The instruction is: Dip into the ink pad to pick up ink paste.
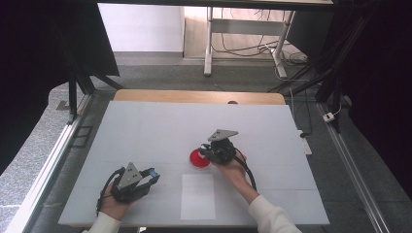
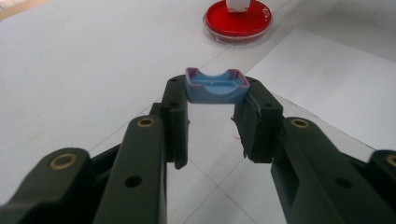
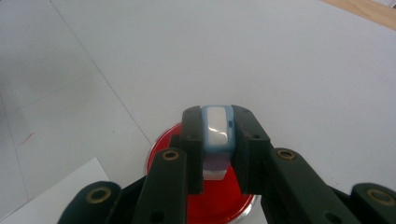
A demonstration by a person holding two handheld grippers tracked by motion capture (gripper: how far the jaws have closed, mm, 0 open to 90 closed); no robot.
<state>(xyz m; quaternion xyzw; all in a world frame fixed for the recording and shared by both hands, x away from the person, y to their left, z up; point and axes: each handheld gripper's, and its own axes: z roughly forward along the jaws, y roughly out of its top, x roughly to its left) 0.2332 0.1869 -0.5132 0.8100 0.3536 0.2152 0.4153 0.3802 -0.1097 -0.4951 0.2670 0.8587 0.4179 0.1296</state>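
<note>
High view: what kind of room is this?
Probably a lab or test room: a white-topped table stands in a dark frame, loose cables lie on the floor, and a red round dish sits on it.

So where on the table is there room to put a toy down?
The whole far half of the white table is bare, up to the wooden edge, and so is the left side beyond the left hand-held gripper. It is crowded near the front middle: the red dish, the right hand-held gripper and the white sheet.

White sleeves; each black gripper (image 1: 145, 180) (image 1: 208, 153) has brass pivot pins, a grey triangular plate, trailing cable.
</note>
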